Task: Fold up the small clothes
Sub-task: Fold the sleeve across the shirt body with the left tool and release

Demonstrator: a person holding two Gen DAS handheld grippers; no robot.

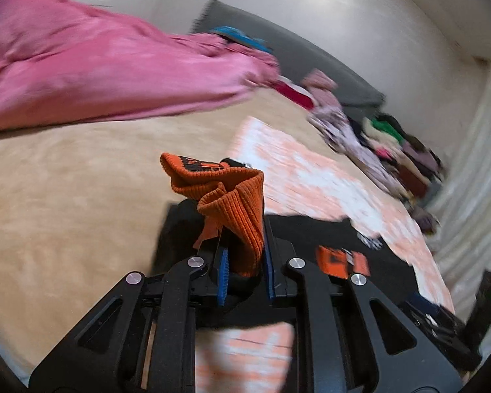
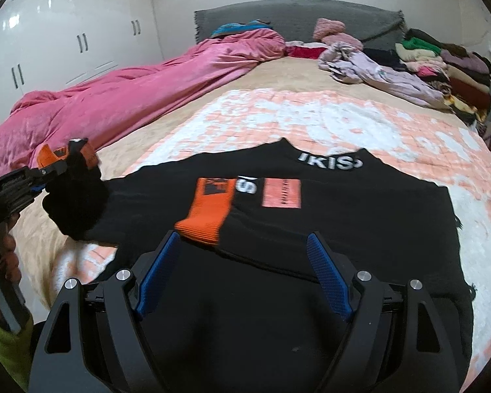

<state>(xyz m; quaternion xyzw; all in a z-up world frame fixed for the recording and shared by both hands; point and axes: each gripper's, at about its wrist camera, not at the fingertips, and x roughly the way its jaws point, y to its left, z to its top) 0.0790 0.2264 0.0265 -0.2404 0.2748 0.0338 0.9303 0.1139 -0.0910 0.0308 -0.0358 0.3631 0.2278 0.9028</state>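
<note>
My left gripper point(image 1: 245, 229) is shut on an orange and black sock point(image 1: 219, 186), whose ribbed orange cuff bunches up above the blue pads. The right wrist view shows that left gripper point(image 2: 49, 167) at the far left, lifted off the bed, with the sock's black foot point(image 2: 78, 196) hanging from it. A second orange and black sock point(image 2: 206, 213) lies flat on a black T-shirt point(image 2: 343, 222) with white lettering. My right gripper point(image 2: 244, 235) hovers just in front of that sock's cuff, open, with nothing between its fingers.
The T-shirt is spread on a peach and white quilt point(image 2: 311, 114) over a beige bed. A pink duvet point(image 2: 131, 91) is heaped along the left. Lilac cloth point(image 2: 376, 68) and a stack of folded clothes point(image 2: 442, 65) sit at the back right. White wardrobe doors point(image 2: 65, 32) stand behind.
</note>
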